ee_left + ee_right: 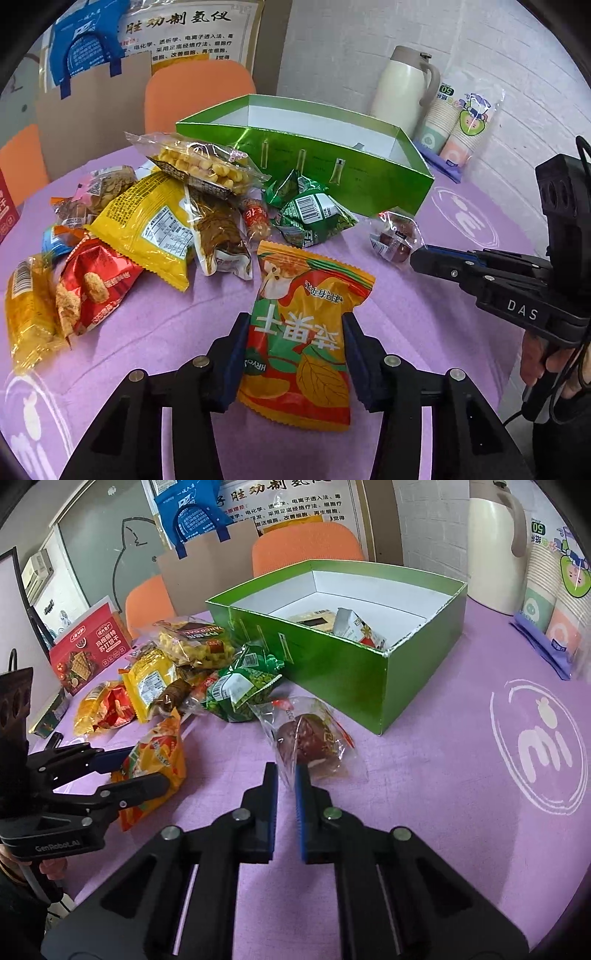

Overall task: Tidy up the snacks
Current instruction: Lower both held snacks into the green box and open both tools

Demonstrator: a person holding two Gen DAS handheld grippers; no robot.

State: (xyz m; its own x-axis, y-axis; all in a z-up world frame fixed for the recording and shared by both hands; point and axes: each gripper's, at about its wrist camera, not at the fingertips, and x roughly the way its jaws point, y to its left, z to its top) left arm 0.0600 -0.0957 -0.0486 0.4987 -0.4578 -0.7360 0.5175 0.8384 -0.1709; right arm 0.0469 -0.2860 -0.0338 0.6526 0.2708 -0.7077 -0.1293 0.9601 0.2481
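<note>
An orange and green dried-fruit bag (303, 325) lies on the purple tablecloth between my left gripper's (295, 332) fingers, whose pads press both of its side edges. The right wrist view shows the same bag (159, 753) pinched in that gripper (129, 771). My right gripper (286, 775) is nearly closed on the corner of a clear packet of brown snacks (310, 734), which rests just in front of the green box (332, 668). In the left wrist view that gripper (417, 258) touches the packet (395, 236) beside the box (306, 173). The box holds a few packets (354, 627).
A heap of snack bags (147, 221) covers the table's left side. A cream thermos (402, 85) and sleeves of paper cups (458, 122) stand behind the box on the right. Orange chairs (199, 92) and a red cracker box (88, 650) lie beyond the table's far edge.
</note>
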